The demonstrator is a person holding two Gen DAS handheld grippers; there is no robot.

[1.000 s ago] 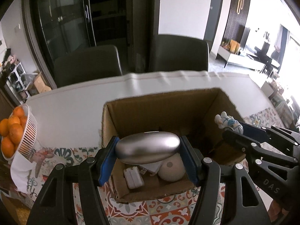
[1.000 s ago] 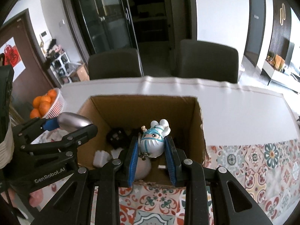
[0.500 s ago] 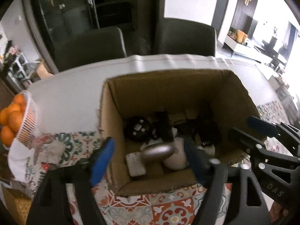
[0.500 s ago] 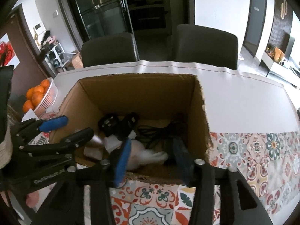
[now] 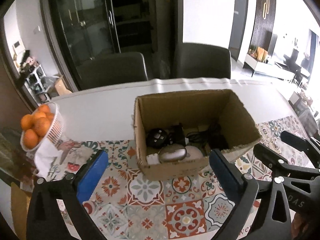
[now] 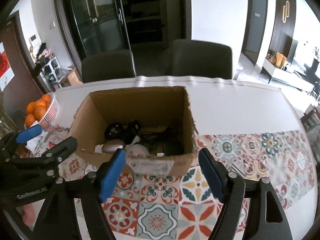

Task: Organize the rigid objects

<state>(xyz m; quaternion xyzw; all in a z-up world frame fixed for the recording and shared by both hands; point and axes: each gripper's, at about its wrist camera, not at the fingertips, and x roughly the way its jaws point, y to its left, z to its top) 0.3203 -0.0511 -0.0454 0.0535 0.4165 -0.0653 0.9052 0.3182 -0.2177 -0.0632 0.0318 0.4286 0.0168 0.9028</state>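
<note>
An open cardboard box stands on the table. Inside lie a silver oval object, a white rounded thing, a black round item and black cables. My left gripper hangs above the patterned cloth in front of the box, jaws opening wide, nothing between them. The right wrist view shows the same box and the silver oval. My right gripper is also held back from the box, jaws opening and empty. No toy figurine can be made out in the box.
A white basket of oranges sits at the table's left edge on a white cloth. Two dark chairs stand behind the table. Patterned tablecloth covers the near side, and plain white tabletop lies beyond.
The left gripper let go of the silver oval and the right gripper let go of the toy figurine, both over the box. Both grippers have opened and pulled back from it.
</note>
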